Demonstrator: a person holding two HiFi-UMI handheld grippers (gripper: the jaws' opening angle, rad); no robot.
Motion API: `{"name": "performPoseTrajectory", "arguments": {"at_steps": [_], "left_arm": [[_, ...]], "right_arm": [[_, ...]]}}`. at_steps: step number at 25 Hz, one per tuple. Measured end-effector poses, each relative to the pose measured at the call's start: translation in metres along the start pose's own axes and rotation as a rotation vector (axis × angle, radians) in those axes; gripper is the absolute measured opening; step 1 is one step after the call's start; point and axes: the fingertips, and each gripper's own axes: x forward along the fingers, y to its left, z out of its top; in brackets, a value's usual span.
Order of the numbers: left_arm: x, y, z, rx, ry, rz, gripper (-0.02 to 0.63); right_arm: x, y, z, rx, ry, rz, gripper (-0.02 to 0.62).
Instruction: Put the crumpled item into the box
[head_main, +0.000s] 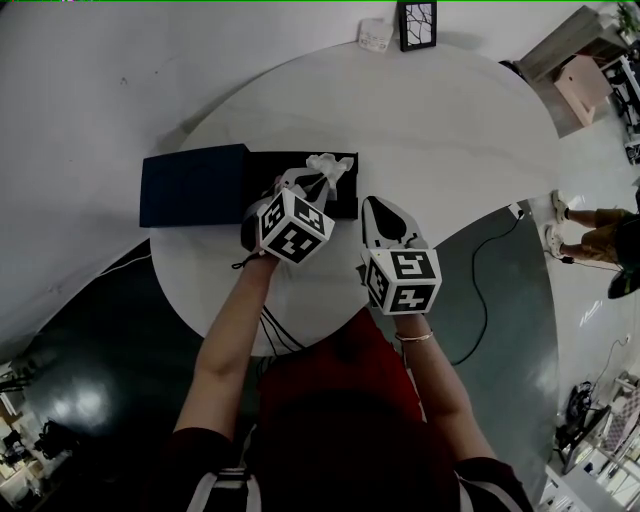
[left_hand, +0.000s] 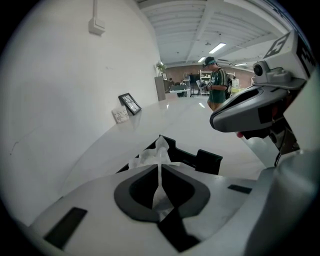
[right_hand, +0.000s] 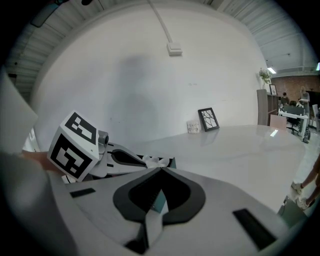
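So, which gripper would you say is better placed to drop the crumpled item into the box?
Left: the left gripper is shut on the crumpled tissue at the open box; the right gripper, shut, sits beside the box.

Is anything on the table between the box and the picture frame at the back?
No. The head view shows only bare white table between the box and the picture frame; the left gripper view agrees.

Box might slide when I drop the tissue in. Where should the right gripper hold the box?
Probably the box's right end wall, from above, jaws straddling its thin upright rim. That end is bare and nearest the right gripper; the left gripper holds the tissue over the middle.
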Motion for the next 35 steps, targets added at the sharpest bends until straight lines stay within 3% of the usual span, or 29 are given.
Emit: {"name": "performPoseTrajectory", "arguments": {"at_steps": [7, 11, 21, 35], "left_arm": [[0.005, -0.002, -0.005, -0.025, 0.019, -0.030, 0.035], [-0.001, 0.001, 0.002, -0.032, -0.023, -0.026, 0.035], [-0.042, 0.013, 0.020, -0.068, -0.123, 0.076, 0.035], [-0.105, 0.002, 0.021, -0.238, -0.296, 0.164, 0.025]], "right_arm": [[0.002, -0.003, -0.001, 0.007, 0.009, -0.002, 0.015], [0.002, -0.004, 0.001, 0.014, 0.006, 0.000, 0.015], [-0.007, 0.004, 0.007, 0.015, -0.019, 0.007, 0.015], [-0.045, 0.029, 0.023, -0.021, -0.097, 0.018, 0.015]]}}
